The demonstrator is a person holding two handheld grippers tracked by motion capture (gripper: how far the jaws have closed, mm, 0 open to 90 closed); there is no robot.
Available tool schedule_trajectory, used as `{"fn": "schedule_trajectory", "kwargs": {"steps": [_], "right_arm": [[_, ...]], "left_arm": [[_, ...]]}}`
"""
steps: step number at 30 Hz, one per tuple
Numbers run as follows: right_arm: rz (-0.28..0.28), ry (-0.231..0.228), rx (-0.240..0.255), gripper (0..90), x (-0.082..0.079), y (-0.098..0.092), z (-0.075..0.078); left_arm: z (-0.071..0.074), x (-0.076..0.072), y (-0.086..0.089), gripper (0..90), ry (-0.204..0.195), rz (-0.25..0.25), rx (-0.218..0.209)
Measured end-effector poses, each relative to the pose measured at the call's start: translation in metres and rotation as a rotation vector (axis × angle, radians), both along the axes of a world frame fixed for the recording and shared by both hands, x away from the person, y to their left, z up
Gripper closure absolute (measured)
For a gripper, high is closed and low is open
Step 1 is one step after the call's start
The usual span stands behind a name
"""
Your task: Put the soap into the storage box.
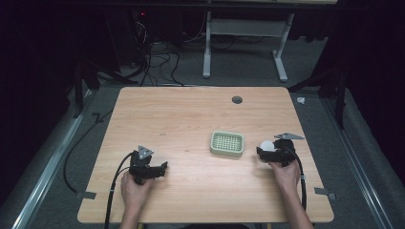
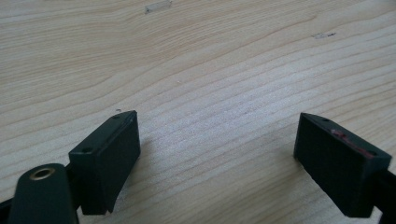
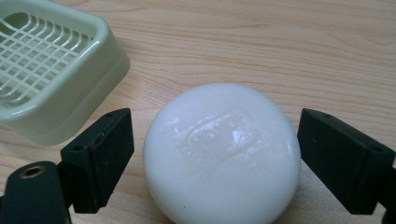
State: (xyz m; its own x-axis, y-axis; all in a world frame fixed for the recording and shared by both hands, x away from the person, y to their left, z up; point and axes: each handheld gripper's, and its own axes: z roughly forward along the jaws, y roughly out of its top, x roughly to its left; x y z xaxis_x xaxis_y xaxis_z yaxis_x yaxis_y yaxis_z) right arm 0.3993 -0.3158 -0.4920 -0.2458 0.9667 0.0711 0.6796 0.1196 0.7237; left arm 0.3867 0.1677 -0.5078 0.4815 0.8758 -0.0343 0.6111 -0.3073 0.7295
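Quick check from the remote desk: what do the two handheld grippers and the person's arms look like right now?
Both grippers are black. The left gripper and right gripper each carry a grey triangular plate on top and trail a black cable. Each has two blocky black jaws; one left jaw has a reddish smear, and a brass-ringed hole sits beside them. The forearms show no sleeves.

A wooden worktop (image 1: 191, 124) carries a green slatted dish (image 1: 227, 144) and, just beside it, a white soap (image 3: 222, 154).

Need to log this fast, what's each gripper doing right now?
Left gripper: open, jaws wide apart over bare wooden table.
Right gripper: open, jaws either side of round white soap bar, not clamping it.
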Motion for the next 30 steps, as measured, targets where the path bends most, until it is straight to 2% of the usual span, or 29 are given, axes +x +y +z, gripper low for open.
{"fn": "schedule_trajectory", "kwargs": {"steps": [16, 21, 30], "right_arm": [[-0.005, 0.023, -0.031, 16.8, 0.0022, 0.0028, -0.0083], [0.004, 0.009, -0.045, 23.8, 0.0015, 0.0029, -0.0081], [0.001, 0.003, -0.053, 24.1, 0.0003, 0.0042, -0.0083]], "left_arm": [[-0.0001, -0.0001, -0.0004, 15.0, -0.001, 0.000, 0.004], [-0.0001, -0.0001, -0.0005, 15.0, -0.001, 0.000, 0.005], [-0.0001, -0.0001, -0.0004, 15.0, -0.001, 0.000, 0.005]]}}
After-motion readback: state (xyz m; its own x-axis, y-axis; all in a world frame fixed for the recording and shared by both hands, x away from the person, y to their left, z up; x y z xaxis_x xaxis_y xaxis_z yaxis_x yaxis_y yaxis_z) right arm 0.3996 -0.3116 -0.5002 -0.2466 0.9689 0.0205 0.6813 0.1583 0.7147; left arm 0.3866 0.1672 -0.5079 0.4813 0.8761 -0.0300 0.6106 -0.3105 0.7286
